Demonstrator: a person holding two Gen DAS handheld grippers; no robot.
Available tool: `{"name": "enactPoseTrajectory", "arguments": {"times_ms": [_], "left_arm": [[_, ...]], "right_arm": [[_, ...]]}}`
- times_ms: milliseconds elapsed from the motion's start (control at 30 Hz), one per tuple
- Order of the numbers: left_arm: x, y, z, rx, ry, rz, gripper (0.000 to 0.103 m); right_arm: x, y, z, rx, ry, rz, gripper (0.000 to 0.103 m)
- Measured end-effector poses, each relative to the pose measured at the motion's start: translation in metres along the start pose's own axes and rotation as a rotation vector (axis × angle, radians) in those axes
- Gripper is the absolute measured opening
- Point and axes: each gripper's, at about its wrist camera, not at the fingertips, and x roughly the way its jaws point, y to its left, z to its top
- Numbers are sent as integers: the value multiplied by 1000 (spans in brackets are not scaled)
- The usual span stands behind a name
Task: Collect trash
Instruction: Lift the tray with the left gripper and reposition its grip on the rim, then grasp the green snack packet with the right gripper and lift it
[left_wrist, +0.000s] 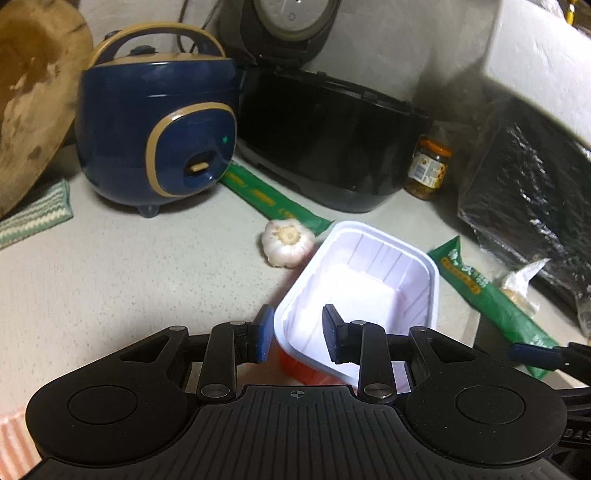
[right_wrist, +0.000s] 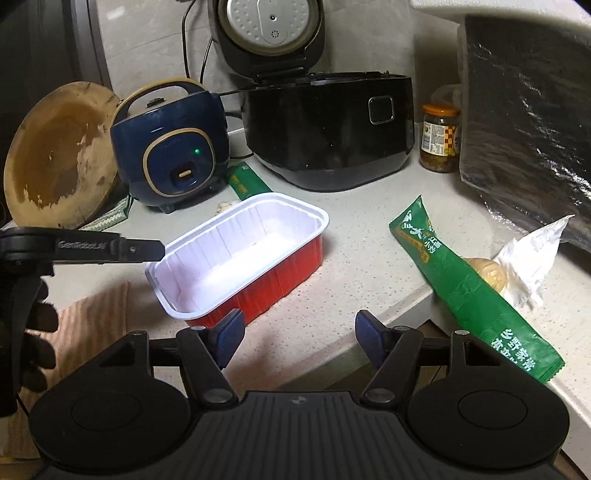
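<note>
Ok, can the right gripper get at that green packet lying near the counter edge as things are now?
Probably yes. The right gripper is open and holds nothing, and the green packet lies just to its right at the counter's edge with nothing over its near end. The red tray sits off to the left.

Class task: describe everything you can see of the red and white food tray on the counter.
The rectangular ribbed tray, red outside and white inside, looks like foil or thin plastic. It has a rolled white rim, stands upright and looks empty. It rests on the speckled counter. The left gripper straddles its near wall, jaws open: one finger inside, one outside.
</note>
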Motion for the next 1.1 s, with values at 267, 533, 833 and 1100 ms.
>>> {"name": "enactPoseTrajectory", "arguments": {"times_ms": [267,533,833,1100], "left_arm": [[23,-3,9,111,13,45,33],[56,-4,5,142,140,-24,26],[47,13,-14,1,152,-95,16],[37,23,-20,-146,170,-123,16]], "right_arm": [[-2,-6,-10,-26,11,-77,70],[-5,-6,-15,-99,-13,-196,77],[-5,-44,-6,-187,-93,-419,85],[42,-92,4,-93,52,-424,55]]}}
